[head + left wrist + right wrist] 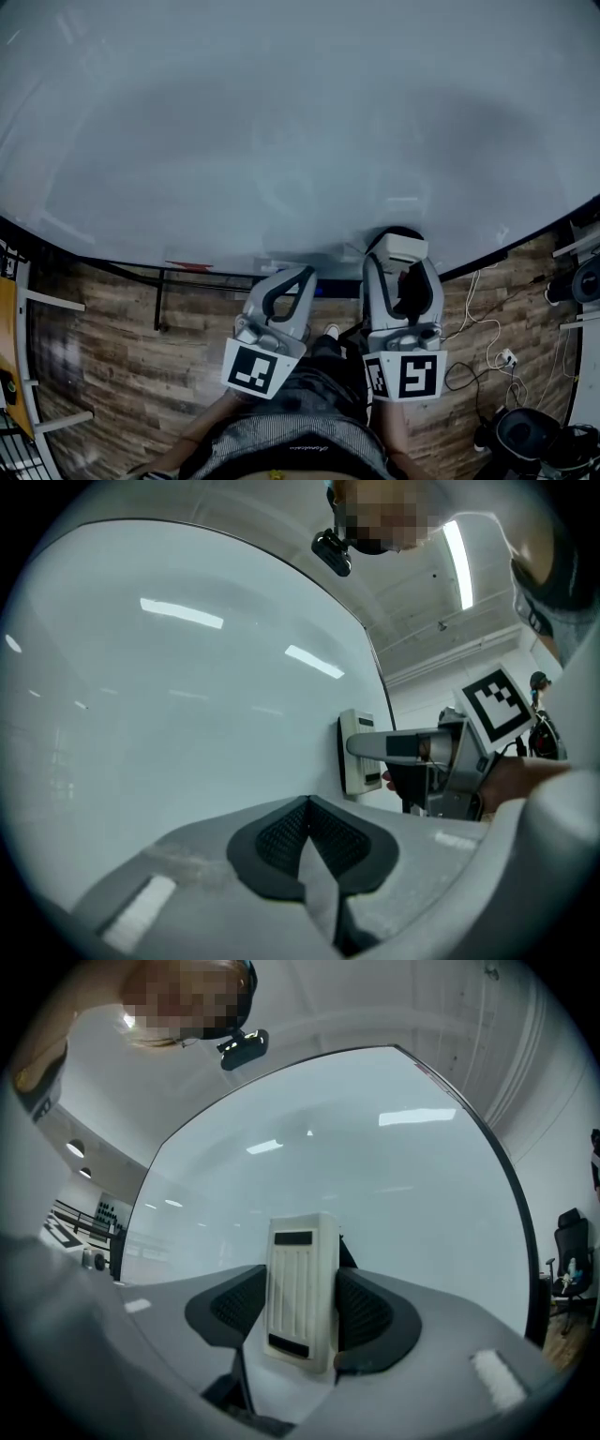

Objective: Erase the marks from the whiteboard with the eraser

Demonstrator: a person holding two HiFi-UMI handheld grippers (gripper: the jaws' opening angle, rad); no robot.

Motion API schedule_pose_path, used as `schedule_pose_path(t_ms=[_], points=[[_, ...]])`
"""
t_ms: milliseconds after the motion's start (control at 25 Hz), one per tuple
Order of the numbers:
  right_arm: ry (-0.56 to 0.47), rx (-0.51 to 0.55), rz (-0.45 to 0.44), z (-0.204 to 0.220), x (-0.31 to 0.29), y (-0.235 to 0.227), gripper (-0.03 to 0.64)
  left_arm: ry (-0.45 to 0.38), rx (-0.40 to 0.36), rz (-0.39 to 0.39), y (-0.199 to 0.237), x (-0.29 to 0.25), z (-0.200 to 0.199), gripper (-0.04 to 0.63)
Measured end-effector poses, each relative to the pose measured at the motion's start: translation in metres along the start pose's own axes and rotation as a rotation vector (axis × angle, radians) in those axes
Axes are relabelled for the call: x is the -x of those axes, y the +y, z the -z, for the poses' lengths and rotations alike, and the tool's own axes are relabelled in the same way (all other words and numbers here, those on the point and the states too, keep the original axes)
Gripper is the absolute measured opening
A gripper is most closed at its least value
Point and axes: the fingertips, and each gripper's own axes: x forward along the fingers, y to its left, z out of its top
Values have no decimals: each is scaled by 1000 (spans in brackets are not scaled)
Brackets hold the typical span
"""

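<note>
I see no marks on the whiteboard (281, 141), so I judge erasing essentially complete; right gripper (302, 1316) jaws pinch the eraser (300, 1269) flat against its lower area, while left gripper (307, 841) jaws are pressed together, empty.

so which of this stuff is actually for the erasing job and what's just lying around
For the job:
whiteboard
eraser
right gripper, shut on the eraser

Not part of it:
left gripper, shut and empty
red item below the board
white plug and cable
office chair
</note>
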Motion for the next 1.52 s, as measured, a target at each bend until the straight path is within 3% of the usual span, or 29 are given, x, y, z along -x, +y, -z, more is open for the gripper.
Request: schedule_pose_path(t_ms=[520,1000,1320,1520], points=[[38,18,-74,17,-41,78,241,11,27,-16,58,28,12,3],[5,11,-100,26,-62,150,241,18,18,-66,117,87,21,3],[6,44,-112,27,-63,159,242,32,51,-138,142,107,30,3],[7,39,-177,28,-67,169,242,20,49,-162,144,96,29,3]])
